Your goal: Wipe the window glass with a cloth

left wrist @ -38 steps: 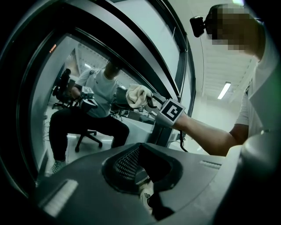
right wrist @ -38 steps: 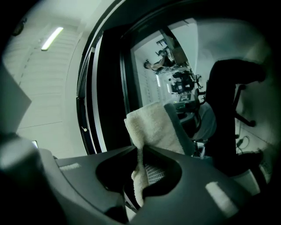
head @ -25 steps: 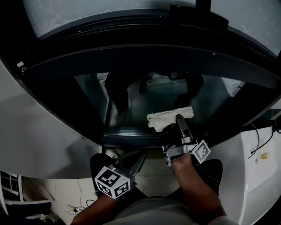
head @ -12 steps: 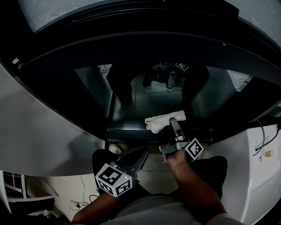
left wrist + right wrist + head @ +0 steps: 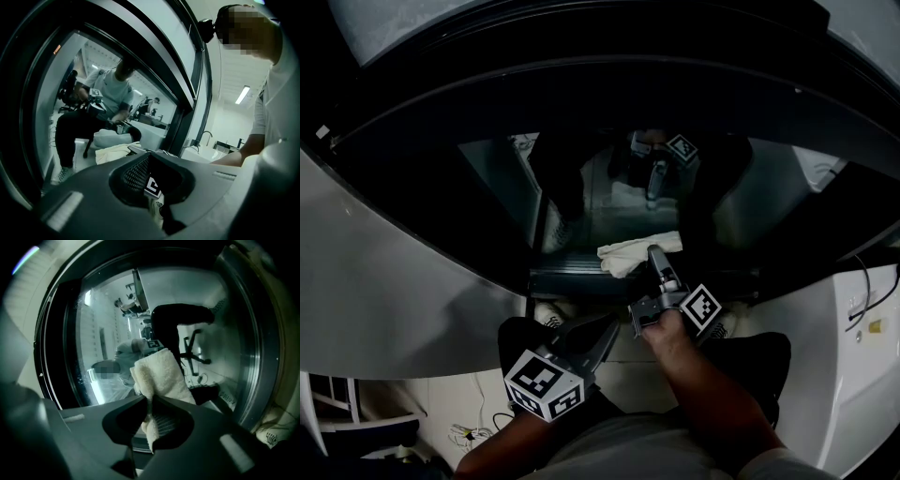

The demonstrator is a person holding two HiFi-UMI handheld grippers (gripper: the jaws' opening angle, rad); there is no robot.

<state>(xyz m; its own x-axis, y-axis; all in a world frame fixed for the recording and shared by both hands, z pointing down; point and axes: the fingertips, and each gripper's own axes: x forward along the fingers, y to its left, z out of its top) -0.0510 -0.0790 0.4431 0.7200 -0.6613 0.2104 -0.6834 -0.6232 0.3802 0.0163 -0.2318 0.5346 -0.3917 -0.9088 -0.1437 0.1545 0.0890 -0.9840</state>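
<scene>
Cloth [image 5: 157, 373], clamped in the right gripper [image 5: 149, 401], has slid leftward along the bottom edge of the window glass [image 5: 497, 178], so a wiping stroke looks under way. The left gripper [image 5: 602, 332] hangs closed and empty below the frame.

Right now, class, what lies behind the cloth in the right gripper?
The window glass, showing dim reflections of the room. The cloth, pinched in the right gripper, covers the patch of glass directly behind it, so that part cannot be seen.
</scene>
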